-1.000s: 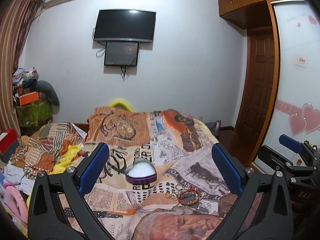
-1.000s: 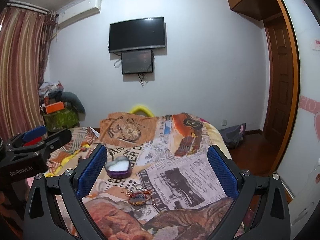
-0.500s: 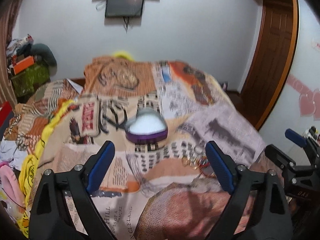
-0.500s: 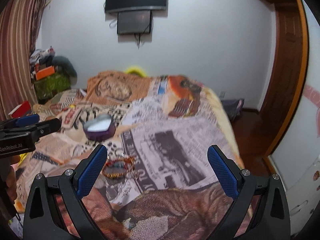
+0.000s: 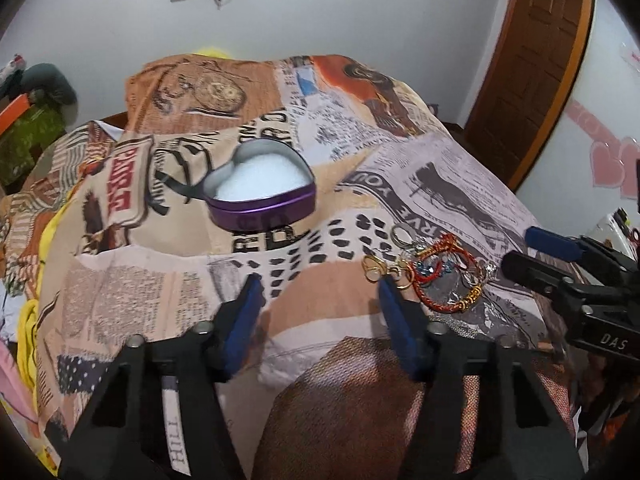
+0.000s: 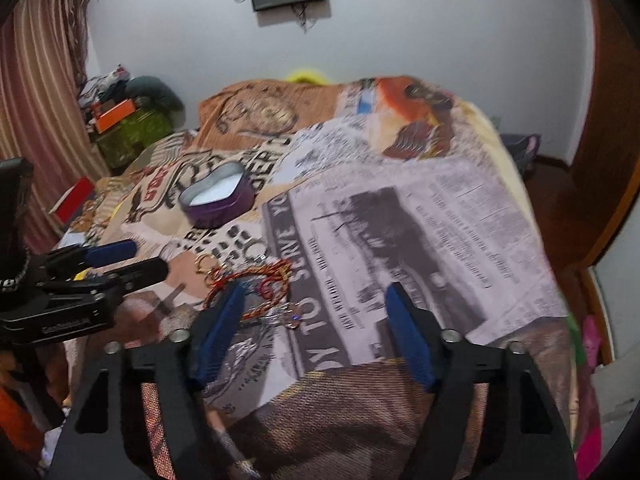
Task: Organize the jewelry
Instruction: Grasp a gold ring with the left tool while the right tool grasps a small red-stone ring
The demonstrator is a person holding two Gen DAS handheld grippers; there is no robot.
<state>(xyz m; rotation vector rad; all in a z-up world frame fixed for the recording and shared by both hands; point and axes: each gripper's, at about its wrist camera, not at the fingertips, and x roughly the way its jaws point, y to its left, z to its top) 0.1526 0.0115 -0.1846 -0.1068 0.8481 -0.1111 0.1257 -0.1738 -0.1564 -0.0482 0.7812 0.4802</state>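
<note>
A heart-shaped purple tin (image 5: 262,192) is set open on the printed bedspread (image 5: 440,184), its pale lining exposed, presumably so that pieces can be dropped straight in. The jewelry pile (image 5: 432,268) lies loose on the cloth in front of the tin and to its right, near but not touching it. In that pile a red braided cord bracelet (image 5: 444,280) with gold beads is tangled with gold rings and a few small silver pieces; the finer items are too small to be told apart.

The left gripper (image 5: 320,300) is held just in front of the tin, its jaws having just been closing to a half-open gap with only bedspread between them. The right gripper (image 6: 314,308) is poised at the pile's edge, likewise just narrowed and empty, its left pad (image 6: 218,328) lying over the cord; whether it touches cannot be told. Both are judged ready for a first pick.
</note>
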